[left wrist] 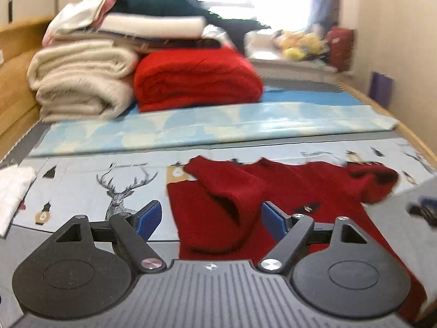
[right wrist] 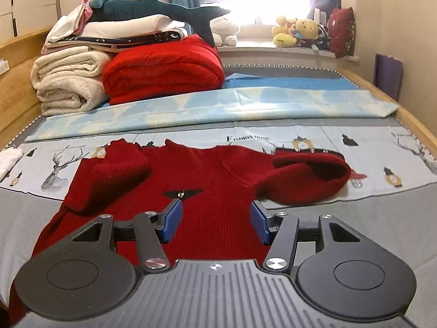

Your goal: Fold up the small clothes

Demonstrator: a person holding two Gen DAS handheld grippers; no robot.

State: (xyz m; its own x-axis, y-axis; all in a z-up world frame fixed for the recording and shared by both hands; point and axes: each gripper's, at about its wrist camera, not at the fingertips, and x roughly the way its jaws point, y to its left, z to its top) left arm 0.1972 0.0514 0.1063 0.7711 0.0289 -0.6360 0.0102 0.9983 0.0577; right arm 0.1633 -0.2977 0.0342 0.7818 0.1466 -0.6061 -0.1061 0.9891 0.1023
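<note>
A dark red knitted sweater (right wrist: pixel 215 175) lies flat on the deer-print sheet (right wrist: pixel 314 139), with a small black bow (right wrist: pixel 182 193) on its chest. Its left sleeve (right wrist: pixel 120 170) is folded in over the body, and its right sleeve (right wrist: pixel 308 176) is bunched at the right. My right gripper (right wrist: pixel 215 224) hovers open above the sweater's middle, with nothing pinched. In the left wrist view the sweater (left wrist: pixel 314 186) spreads to the right. My left gripper (left wrist: pixel 212 220) is open wide above the folded sleeve (left wrist: pixel 226 199), its pads clear of the cloth.
Folded cream blankets (right wrist: pixel 65 82) and a red blanket (right wrist: pixel 164 65) are stacked at the back left. A light blue folded sheet (right wrist: pixel 218 104) runs across the bed. A white garment (left wrist: pixel 13 191) lies at the left edge. Plush toys (right wrist: pixel 297 32) line the sill. The wooden bed rail (right wrist: pixel 415 125) bounds the right.
</note>
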